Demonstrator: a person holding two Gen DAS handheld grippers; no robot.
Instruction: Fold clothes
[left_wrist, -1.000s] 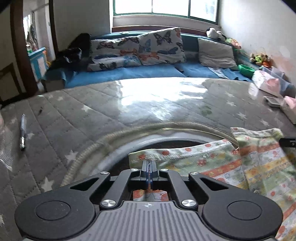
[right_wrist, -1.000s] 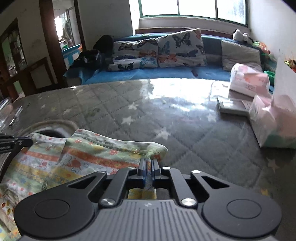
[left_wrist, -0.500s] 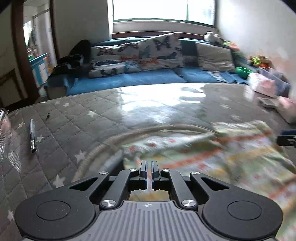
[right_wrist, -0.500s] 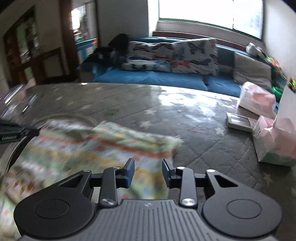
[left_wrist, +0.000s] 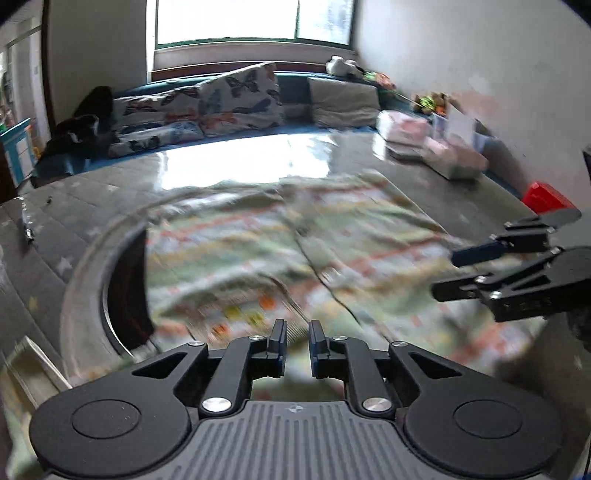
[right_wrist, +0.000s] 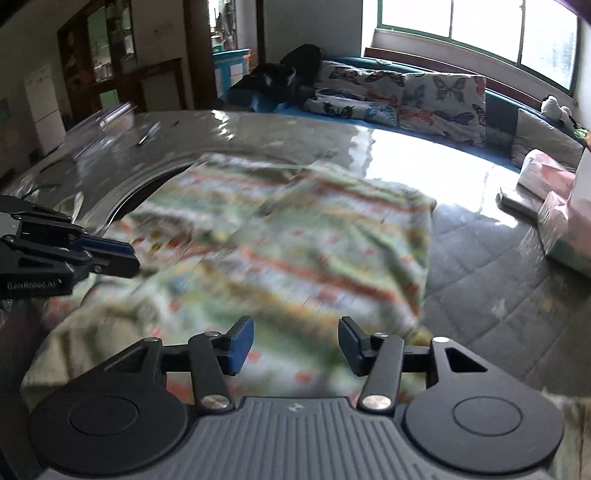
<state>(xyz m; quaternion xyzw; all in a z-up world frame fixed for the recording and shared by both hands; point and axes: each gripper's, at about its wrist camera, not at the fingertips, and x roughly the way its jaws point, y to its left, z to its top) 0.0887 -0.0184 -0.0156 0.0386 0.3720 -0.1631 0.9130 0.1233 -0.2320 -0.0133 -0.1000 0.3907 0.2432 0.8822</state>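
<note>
While your left gripper (left_wrist: 295, 341) shows only a narrow gap between its blue pads and grips nothing, your right gripper (right_wrist: 296, 341) stands wide apart, also empty. Both hang just above the near edge of the patterned garment (right_wrist: 295, 251), which lies spread and blurred on the grey quilted star-print mat (right_wrist: 517, 295), directly ahead of each set of fingers. Its left side drapes over a round rimmed opening (left_wrist: 107, 295) in the surface. Your right gripper also shows at the right edge of the left view, over the cloth's right part. Pink packages (right_wrist: 565, 221) sit well beyond on the right.
</note>
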